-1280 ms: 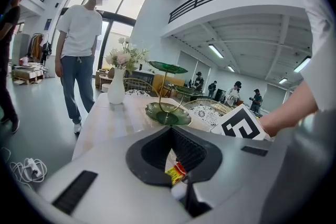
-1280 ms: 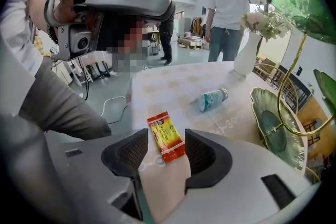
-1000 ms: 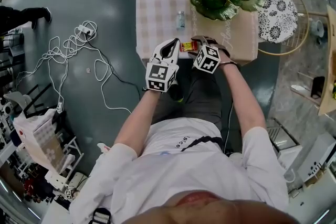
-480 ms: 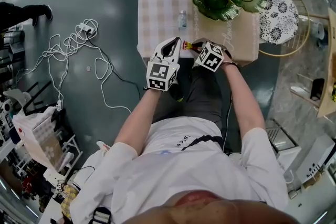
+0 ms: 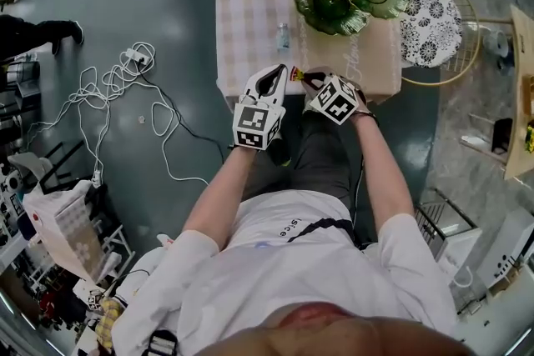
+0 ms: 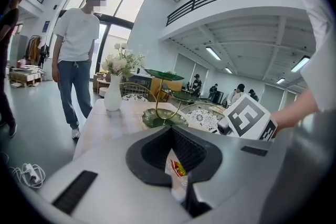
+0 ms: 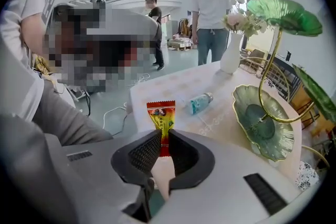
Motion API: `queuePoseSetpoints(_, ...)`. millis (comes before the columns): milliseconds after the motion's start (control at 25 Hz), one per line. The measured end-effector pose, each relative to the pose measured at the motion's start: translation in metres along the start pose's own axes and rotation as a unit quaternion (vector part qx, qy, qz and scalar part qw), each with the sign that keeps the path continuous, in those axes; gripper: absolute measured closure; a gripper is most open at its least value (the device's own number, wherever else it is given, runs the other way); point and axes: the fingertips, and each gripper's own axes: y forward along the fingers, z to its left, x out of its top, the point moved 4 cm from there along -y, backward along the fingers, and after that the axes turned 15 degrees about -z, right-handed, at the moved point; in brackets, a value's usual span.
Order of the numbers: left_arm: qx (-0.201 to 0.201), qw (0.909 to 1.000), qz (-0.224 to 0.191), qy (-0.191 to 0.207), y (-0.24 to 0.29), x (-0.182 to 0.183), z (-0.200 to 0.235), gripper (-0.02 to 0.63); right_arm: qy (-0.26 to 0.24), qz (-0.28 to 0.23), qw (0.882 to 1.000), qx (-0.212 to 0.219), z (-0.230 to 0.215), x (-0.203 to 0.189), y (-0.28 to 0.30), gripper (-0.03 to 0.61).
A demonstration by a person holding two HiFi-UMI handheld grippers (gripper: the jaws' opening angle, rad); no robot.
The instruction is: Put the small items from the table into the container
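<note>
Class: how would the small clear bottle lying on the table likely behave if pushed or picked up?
The small bottle lies on its side, so a push would probably roll it. It looks like clear plastic, so likely light. Its smooth round body might slip.

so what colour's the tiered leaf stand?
Leaf stand: green dishes, gold stem; clearest in right gripper view.
</note>
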Motion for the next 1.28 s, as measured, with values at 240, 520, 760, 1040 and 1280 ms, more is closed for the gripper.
queuePoseSetpoints(240,-0.017,0.9996,-0.019,0.010,0.003,0.034,-0.016,0.607,-0.004,-0.019,0.999,-0.031,0.004,0.032,-0.035,0.523)
queuePoseSetpoints(520,-0.044,0.9976,-0.049,0.022,0.013,0.084,-0.036,0.607,-0.003,-0.035,0.997,-0.066,0.000,0.071,-0.081,0.525)
queuePoseSetpoints(760,-0.065,0.9948,-0.071,0.035,0.022,0.121,-0.054,0.607,-0.019,-0.044,0.995,-0.092,-0.005,0.098,-0.114,0.526)
queuePoseSetpoints(1040,-0.077,0.9922,-0.086,0.047,0.031,0.154,-0.066,0.607,-0.033,-0.051,0.991,-0.115,-0.019,0.124,-0.147,0.526)
queuePoseSetpoints(1280,-0.079,0.9904,-0.099,0.054,0.050,0.180,-0.071,0.607,-0.046,-0.062,0.988,-0.132,-0.045,0.147,-0.172,0.526)
